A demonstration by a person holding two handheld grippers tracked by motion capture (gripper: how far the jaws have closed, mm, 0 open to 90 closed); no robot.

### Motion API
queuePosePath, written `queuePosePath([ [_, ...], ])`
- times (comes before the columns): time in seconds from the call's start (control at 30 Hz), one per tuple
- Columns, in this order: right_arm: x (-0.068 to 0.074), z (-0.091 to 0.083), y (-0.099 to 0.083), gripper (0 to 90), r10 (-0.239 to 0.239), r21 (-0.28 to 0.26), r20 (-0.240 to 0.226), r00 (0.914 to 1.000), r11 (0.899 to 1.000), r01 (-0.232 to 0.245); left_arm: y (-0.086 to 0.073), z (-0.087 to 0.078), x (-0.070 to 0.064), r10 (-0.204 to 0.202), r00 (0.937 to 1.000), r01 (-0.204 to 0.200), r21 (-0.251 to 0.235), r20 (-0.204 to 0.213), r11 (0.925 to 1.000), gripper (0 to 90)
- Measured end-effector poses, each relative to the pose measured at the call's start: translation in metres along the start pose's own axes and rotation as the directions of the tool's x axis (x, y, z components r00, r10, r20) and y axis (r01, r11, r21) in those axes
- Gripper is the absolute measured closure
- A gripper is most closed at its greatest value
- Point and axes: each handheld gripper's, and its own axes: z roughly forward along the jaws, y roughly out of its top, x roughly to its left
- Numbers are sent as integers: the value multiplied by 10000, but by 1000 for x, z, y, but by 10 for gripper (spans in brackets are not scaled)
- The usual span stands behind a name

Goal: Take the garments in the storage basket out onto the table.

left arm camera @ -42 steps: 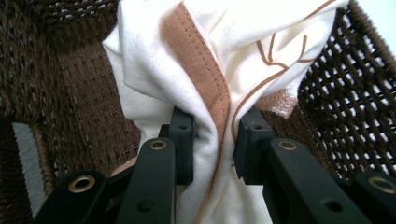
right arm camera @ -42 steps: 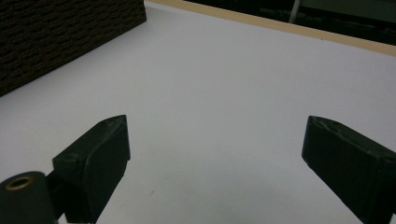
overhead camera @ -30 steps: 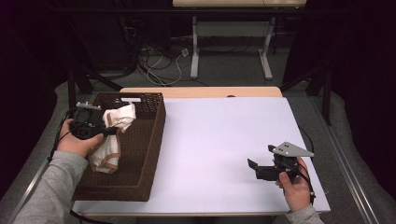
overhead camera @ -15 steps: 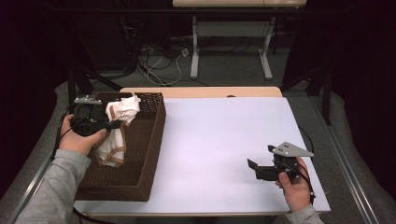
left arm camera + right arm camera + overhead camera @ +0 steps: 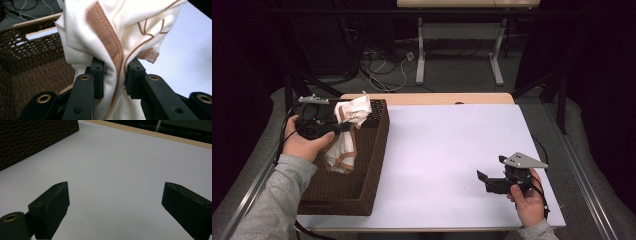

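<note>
A cream cloth with brown trim [image 5: 348,131] hangs over the brown wicker basket [image 5: 373,159] at the table's left. My left gripper [image 5: 343,125] is shut on the cloth, holding it up above the basket's far end. In the left gripper view the cloth [image 5: 112,30] is bunched and pinched between the two black pads [image 5: 98,75]. My right gripper [image 5: 491,176] rests low over the white table near the front right corner, open, with nothing between its fingers [image 5: 53,202].
The white table top [image 5: 447,145] stretches between the basket and my right hand. The basket's dark woven wall [image 5: 30,137] lies far left in the right gripper view. Table legs and cables stand on the floor beyond the far edge.
My left gripper has lifted the cloth higher and carried it toward the basket's far end. The right gripper has stayed where it was.
</note>
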Motion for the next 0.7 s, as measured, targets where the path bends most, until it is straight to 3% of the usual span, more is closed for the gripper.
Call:
queuePosePath([
  [0.43, 0, 0, 0, 75, -62, 23, 2, 10000, 10000, 62, 17, 4, -24, 209, 9996, -204, -239, 206, 9995, 722],
  [0.7, 0, 0, 0, 75, 35, 26, 4, 10000, 10000, -35, 27, 9, -34, 278, 9987, -274, -119, 416, 9996, 723],
])
